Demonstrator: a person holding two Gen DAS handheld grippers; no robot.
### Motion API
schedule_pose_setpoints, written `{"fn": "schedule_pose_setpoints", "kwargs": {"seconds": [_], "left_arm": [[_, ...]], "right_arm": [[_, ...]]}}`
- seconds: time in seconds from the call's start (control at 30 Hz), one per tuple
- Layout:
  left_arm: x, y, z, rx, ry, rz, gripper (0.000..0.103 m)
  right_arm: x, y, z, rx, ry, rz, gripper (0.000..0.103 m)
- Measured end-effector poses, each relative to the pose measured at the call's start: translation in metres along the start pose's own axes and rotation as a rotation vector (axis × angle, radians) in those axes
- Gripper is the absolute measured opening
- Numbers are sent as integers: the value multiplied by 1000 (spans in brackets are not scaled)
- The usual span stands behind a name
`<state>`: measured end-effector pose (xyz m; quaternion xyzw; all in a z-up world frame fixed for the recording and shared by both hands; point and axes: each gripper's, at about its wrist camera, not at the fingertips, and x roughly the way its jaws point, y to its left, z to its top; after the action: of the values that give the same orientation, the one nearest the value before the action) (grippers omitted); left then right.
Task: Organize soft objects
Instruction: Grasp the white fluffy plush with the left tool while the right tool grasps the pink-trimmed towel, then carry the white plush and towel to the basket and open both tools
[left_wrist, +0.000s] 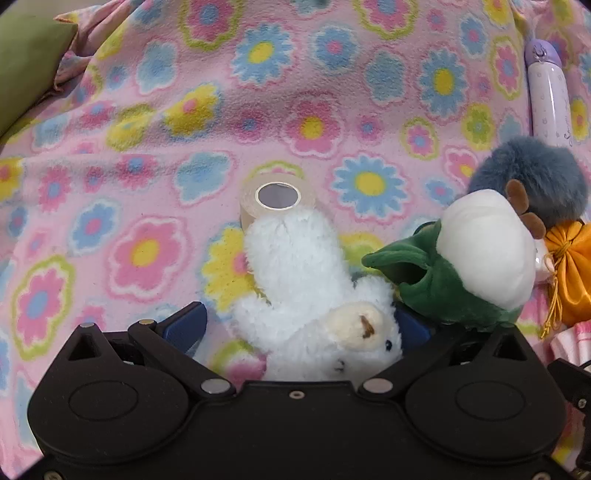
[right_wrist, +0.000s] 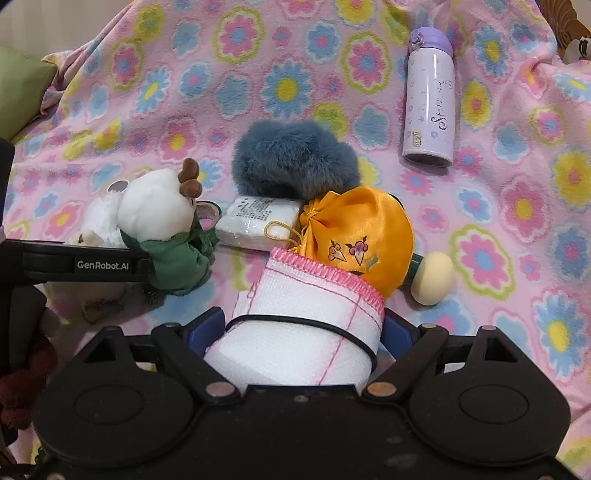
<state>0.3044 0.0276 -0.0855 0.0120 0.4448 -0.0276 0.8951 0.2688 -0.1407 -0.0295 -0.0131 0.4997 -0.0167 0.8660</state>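
Observation:
My left gripper (left_wrist: 299, 325) is open around a fluffy white plush animal (left_wrist: 306, 295); the left blue finger (left_wrist: 184, 325) stands apart from it. The plush lies on the flowered blanket, against a white-headed doll in green (left_wrist: 472, 258). My right gripper (right_wrist: 304, 328) is shut on a rolled white cloth with pink edging (right_wrist: 306, 325), bound by a black band. Ahead of it lie an orange satin pouch (right_wrist: 362, 232), a blue-grey fur ball (right_wrist: 291, 158) and a white tissue pack (right_wrist: 258, 218). The doll (right_wrist: 162, 221) shows at the left, beside the left gripper's body.
A roll of tape (left_wrist: 277, 203) stands behind the white plush. A lilac bottle (right_wrist: 430, 99) lies at the back right. A cream mushroom-shaped toy (right_wrist: 432, 277) sits right of the pouch. A green cushion (left_wrist: 26, 62) is at the far left. The pink flowered blanket (left_wrist: 147, 147) covers everything.

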Motion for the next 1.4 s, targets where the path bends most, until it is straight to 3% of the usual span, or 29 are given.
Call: {"fn": "schedule_pose_setpoints", "kwargs": {"seconds": [0.2,0.27,0.4,0.53,0.77,0.83,0.93,1.4], "left_arm": [[-3,0,-1,-2,-15,-12,99],[-5,-1,-2,-6,-29,-15,93],[-12,-6,-3,12,-54,-34,70],[-13,-3,-1,-16,-65,-45,60],[-29,7,0,-75,-69,-91,57],[-41,3,-2,-52,-81,-80,57],[-57,-4,-6,-25,-92,-81,57],[-143,-33,-52,35,-99,-92,57]], "right_arm": [[12,-3,-3,22,32,26,91],[17,-9,-4,60,49,43,94],[19,-11,-5,77,46,62,101],[20,-9,-7,92,41,63,103],[15,-13,-9,84,41,93,102],[12,-13,-8,82,39,74,89],[4,-14,-8,74,38,79,85],[-76,-18,-35,94,-20,145,85]]}}
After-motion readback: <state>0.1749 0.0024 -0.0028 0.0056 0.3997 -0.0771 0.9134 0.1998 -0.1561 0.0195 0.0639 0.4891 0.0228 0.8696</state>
